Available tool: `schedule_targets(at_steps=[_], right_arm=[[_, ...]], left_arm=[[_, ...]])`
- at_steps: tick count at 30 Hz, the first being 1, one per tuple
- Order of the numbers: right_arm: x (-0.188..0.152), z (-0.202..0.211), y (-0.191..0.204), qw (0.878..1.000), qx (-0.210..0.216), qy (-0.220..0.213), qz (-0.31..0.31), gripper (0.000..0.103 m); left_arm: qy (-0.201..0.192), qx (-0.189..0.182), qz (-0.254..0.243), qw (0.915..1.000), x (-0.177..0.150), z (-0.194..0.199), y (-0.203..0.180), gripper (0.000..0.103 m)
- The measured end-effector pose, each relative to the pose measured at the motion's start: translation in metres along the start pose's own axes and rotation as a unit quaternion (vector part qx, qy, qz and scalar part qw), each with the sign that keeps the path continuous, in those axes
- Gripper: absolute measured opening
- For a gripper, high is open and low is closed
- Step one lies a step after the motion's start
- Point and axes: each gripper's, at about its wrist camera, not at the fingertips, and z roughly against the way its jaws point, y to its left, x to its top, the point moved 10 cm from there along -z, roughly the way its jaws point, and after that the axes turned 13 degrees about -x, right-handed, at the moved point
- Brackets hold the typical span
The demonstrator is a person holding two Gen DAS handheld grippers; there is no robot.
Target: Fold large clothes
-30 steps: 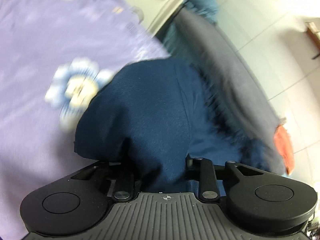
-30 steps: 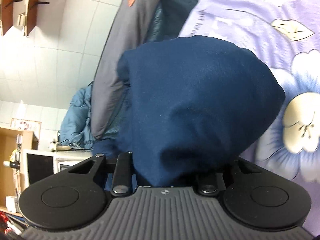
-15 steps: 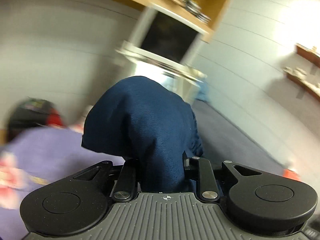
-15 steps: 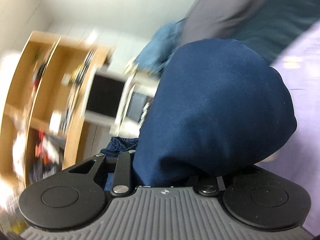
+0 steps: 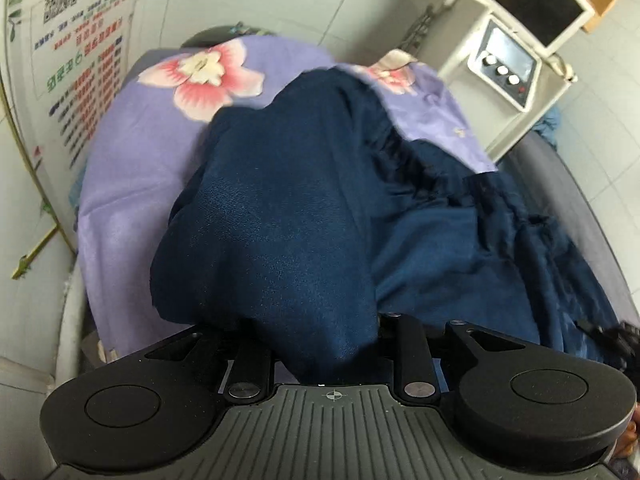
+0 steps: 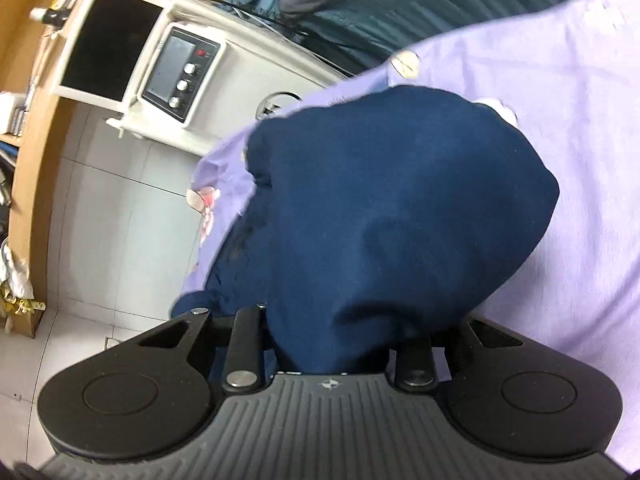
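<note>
A large navy blue garment (image 5: 288, 232) is draped over my left gripper (image 5: 326, 340) and hides its fingers; the gripper is shut on the cloth. The rest of the garment, with a gathered band (image 5: 460, 184), trails to the right over the purple flowered sheet (image 5: 132, 168). In the right wrist view the same navy garment (image 6: 392, 220) bulges over my right gripper (image 6: 332, 344), which is shut on it above the purple sheet (image 6: 580, 120). Both sets of fingertips are hidden by cloth.
A white machine with a screen and knobs (image 6: 180, 72) stands beside the bed, also in the left wrist view (image 5: 508, 68). A wooden shelf unit (image 6: 24, 128) lines the wall. A poster (image 5: 80, 40) hangs on the tiled wall. A dark quilt (image 6: 440, 4) lies behind the sheet.
Both grippers swung with the navy garment: the views swept from the bed up past the wall and shelves and back down onto the purple sheet. The garment stays gripped in both.
</note>
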Motion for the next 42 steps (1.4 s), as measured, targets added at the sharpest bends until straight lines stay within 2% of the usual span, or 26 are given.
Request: schedule_targets(at_steps=[4,5,6,7,8,10,12,13,14,18,19,20,23,24,25,27,29,32,34,35,36,39,40,42], right_arm=[[0.024,0.019,0.039,0.997,0.023,-0.029,0.066,0.034],[0.032,0.021,0.041,0.996,0.018,-0.037,0.077,0.034],[0.04,0.019,0.039,0.996,0.006,-0.039,0.084,0.04],[0.045,0.013,0.032,0.995,-0.023,-0.036,0.089,0.046],[0.046,0.004,0.021,0.994,-0.053,-0.025,0.091,0.059],[0.038,-0.016,-0.004,0.991,-0.1,0.018,0.086,0.065],[0.031,-0.021,-0.028,0.989,-0.126,0.035,0.073,0.079],[0.028,-0.017,-0.039,0.989,-0.13,0.029,0.061,0.083],[0.027,-0.01,-0.05,0.989,-0.14,0.018,0.045,0.088],[0.033,0.019,-0.084,0.99,-0.144,-0.01,-0.002,0.09],[0.035,0.029,-0.087,0.989,-0.148,-0.014,0.004,0.09],[0.034,0.042,-0.091,0.987,-0.158,-0.023,0.02,0.091],[0.04,0.058,-0.096,0.971,-0.22,-0.045,0.08,0.097],[0.038,0.063,-0.095,0.968,-0.226,-0.05,0.095,0.097],[0.036,0.067,-0.09,0.966,-0.225,-0.053,0.113,0.097],[0.026,0.073,-0.07,0.958,-0.228,-0.051,0.166,0.098],[0.0,0.077,-0.048,0.945,-0.229,-0.034,0.23,0.1],[-0.045,0.08,-0.012,0.925,-0.216,0.008,0.312,0.1],[-0.075,0.083,0.021,0.912,-0.196,0.023,0.36,0.1],[-0.087,0.087,0.036,0.906,-0.188,0.027,0.378,0.101],[-0.098,0.091,0.051,0.901,-0.18,0.029,0.394,0.103],[-0.124,0.101,0.091,0.877,-0.17,0.041,0.447,0.103],[-0.13,0.103,0.101,0.865,-0.177,0.042,0.468,0.103],[-0.136,0.105,0.113,0.841,-0.203,0.037,0.501,0.103]], left_arm=[[-0.004,-0.023,0.003,0.9997,-0.003,0.021,-0.019,0.064],[-0.002,-0.027,0.008,0.9996,-0.009,0.016,-0.021,0.065],[0.004,-0.028,0.009,0.9995,-0.015,0.007,-0.022,0.065],[0.011,-0.025,0.002,0.9996,-0.025,0.001,-0.023,0.067],[0.02,-0.019,-0.003,0.9996,-0.037,-0.005,-0.021,0.067],[0.036,-0.007,0.01,0.9993,-0.057,-0.015,-0.009,0.072],[0.048,-0.015,0.047,0.9976,-0.069,-0.014,0.005,0.085],[0.055,-0.023,0.058,0.9966,-0.071,-0.011,0.011,0.099],[0.06,-0.023,0.054,0.9964,-0.071,-0.005,0.017,0.103],[0.078,-0.009,0.013,0.9969,-0.075,0.034,0.038,0.103],[0.082,0.006,0.003,0.9966,-0.073,0.041,0.046,0.103],[0.084,0.039,-0.008,0.9957,-0.072,0.049,0.056,0.103],[0.084,0.134,-0.023,0.9872,-0.066,0.076,0.089,0.103],[0.093,0.161,-0.048,0.9814,-0.062,0.082,0.093,0.103],[0.101,0.171,-0.077,0.9771,-0.058,0.085,0.09,0.103],[0.117,0.168,-0.146,0.9679,-0.052,0.087,0.068,0.103],[0.143,0.155,-0.199,0.9571,-0.048,0.078,0.036,0.103],[0.176,0.115,-0.212,0.9543,-0.047,0.062,-0.013,0.103],[0.191,0.105,-0.219,0.9511,-0.044,0.049,-0.043,0.103],[0.198,0.106,-0.23,0.9469,-0.043,0.043,-0.056,0.103],[0.208,0.116,-0.247,0.9392,-0.042,0.037,-0.069,0.103],[0.229,0.162,-0.31,0.9085,-0.038,0.026,-0.098,0.103],[0.223,0.166,-0.323,0.9047,-0.035,0.026,-0.106,0.103],[0.22,0.164,-0.329,0.9035,-0.031,0.026,-0.119,0.103]])
